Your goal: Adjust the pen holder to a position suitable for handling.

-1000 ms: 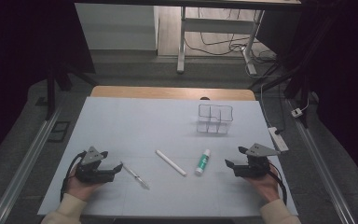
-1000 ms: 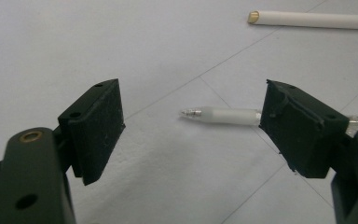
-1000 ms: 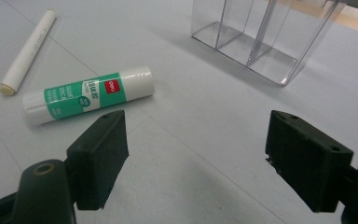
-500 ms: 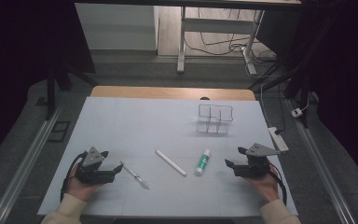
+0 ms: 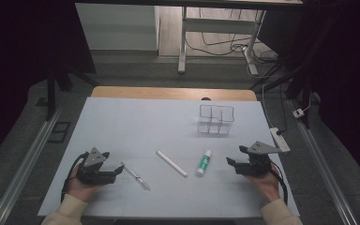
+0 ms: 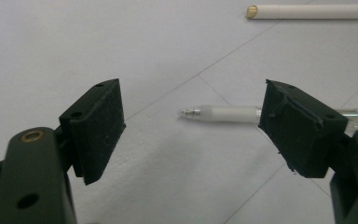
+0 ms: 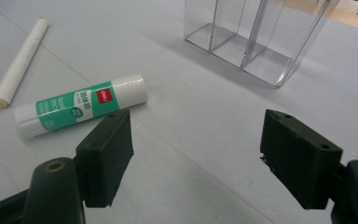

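My left gripper (image 5: 118,169) rests open near the table's front left, its jaws wide apart (image 6: 191,126). Just ahead of them lies a clear pen (image 6: 223,113) (image 5: 136,176), tip toward the gap, not touched. A white stick (image 5: 171,163) (image 6: 307,11) (image 7: 21,63) lies mid-table. My right gripper (image 5: 229,162) (image 7: 196,154) is open at the front right with nothing between its jaws. A green-and-white glue stick (image 5: 204,162) (image 7: 81,111) lies to its left. A clear divided organizer (image 5: 216,119) (image 7: 256,37) stands farther back.
The white mat (image 5: 136,126) covers the table, with a wooden strip (image 5: 168,93) at the far edge. A power strip (image 5: 280,138) lies off the right edge. A desk frame and cables (image 5: 215,42) stand on the floor beyond.
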`<state>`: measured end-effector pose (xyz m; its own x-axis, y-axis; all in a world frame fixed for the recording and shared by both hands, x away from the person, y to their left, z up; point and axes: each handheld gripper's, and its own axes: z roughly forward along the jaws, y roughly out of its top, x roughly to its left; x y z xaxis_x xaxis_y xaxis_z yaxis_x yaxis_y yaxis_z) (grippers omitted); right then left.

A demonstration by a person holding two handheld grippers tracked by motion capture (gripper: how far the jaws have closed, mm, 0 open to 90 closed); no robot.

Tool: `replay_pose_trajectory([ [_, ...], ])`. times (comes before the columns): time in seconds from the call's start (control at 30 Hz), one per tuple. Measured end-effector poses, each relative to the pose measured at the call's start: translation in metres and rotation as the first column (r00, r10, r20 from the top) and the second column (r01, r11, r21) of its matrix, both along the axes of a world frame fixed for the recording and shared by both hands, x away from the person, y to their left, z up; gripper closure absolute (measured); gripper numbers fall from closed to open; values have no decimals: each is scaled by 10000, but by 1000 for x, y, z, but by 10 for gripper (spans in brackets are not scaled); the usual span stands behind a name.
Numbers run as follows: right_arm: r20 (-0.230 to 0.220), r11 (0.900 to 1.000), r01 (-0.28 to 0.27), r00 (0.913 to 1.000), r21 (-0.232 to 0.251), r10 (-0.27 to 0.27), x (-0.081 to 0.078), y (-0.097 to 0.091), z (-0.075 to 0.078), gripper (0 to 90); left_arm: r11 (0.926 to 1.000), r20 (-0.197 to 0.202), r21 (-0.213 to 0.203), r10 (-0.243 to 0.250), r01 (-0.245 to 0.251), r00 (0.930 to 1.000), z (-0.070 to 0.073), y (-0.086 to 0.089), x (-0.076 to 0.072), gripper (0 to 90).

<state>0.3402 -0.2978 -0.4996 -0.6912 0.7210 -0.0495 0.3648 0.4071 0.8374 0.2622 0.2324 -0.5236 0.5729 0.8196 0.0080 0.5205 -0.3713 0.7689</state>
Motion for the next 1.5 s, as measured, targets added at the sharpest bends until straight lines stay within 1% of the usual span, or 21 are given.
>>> replay_pose_trajectory([
  [0.03, -52, 10000, 15, 10000, -95, -16, 1, 0, 1, 246, 10000, -7, 4, -3, 3, 10000, 0, 0, 0, 218],
  [0.17, -106, 9999, 133, 9999, -88, -134, 7, 2, 3, 249, 10000, -44, 14, -6, 6, 10000, -1, 0, 1, 219],
  [0.2, -97, 9999, 165, 9998, -22, -165, 8, 2, 3, 250, 10000, -52, 19, -22, 22, 10000, -1, 0, 1, 219],
  [0.37, -169, 9995, 279, 9995, -129, -281, 13, 3, 4, 251, 10000, -74, 26, -48, 48, 10000, -1, 0, 1, 219],
  [0.5, -246, 9986, 523, 9983, 31, -522, 22, 4, 5, 254, 10000, -80, 29, -58, 58, 10000, -1, 0, 1, 220],
  [0.63, -265, 9980, 636, 9976, -50, -637, 26, 4, 6, 254, 10000, -73, 26, -57, 57, 10000, -1, 0, 1, 220],
  [0.7, -287, 9970, 771, 9966, 38, -770, 29, 4, 6, 255, 10000, -83, 31, -63, 63, 9999, -1, 0, 1, 220],
  [0.8, -289, 9957, 907, 9954, -180, -912, 34, 3, 7, 255, 10000, -89, 41, -75, 75, 9999, -1, 0, 1, 220],
  [0.9, -270, 9942, 1065, 9939, -149, -1069, 38, 2, 7, 265, 9999, -99, 67, -79, 79, 9999, -1, 0, 1, 220],
  [1.0, -390, 9929, 1158, 9924, -271, -1168, 44, 2, 6, 266, 9999, -103, 62, -79, 80, 9999, -1, -1, 1, 220],
  [1.03, -380, 9924, 1214, 9918, -224, -1222, 45, 2, 6, 266, 9999, -105, 66, -79, 80, 9999, -1, -1, 1, 220],
  [1.1, -286, 9907, 1320, 9907, -342, -1330, 48, 3, 7, 269, 9999, -105, 66, -78, 79, 9999, -1, -1, 1, 220],
  [1.27, -238, 9889, 1457, 9889, -287, -1464, 54, 2, 9, 304, 9999, -99, 68, -77, 78, 9999, -1, 0, 1, 220],
  [1.3, -230, 9884, 1494, 9884, -290, -1501, 56, 1, 9, 339, 9999, -102, 69, -79, 79, 9999, -1, 0, 1, 220],
  [1.37, -282, 9880, 1513, 9880, -300, -1522, 58, 1, 9, 357, 9999, -106, 70, -86, 87, 9999, -1, 0, 1, 220],
  [1.4, -362, 9876, 1546, 9872, -274, -1555, 61, -1, 10, 394, 9999, -112, 64, -89, 90, 9999, -1, 0, 1, 220],
  [1.47, -304, 9869, 1604, 9865, -190, -1609, 63, -1, 10, 421, 9999, -110, 62, -97, 98, 9999, -1, -1, 1, 220],
  [1.5, -271, 9864, 1625, 9862, -250, -1632, 64, -2, 11, 430, 9999, -107, 62, -99, 100, 9999, -1, -1, 1, 220],
])
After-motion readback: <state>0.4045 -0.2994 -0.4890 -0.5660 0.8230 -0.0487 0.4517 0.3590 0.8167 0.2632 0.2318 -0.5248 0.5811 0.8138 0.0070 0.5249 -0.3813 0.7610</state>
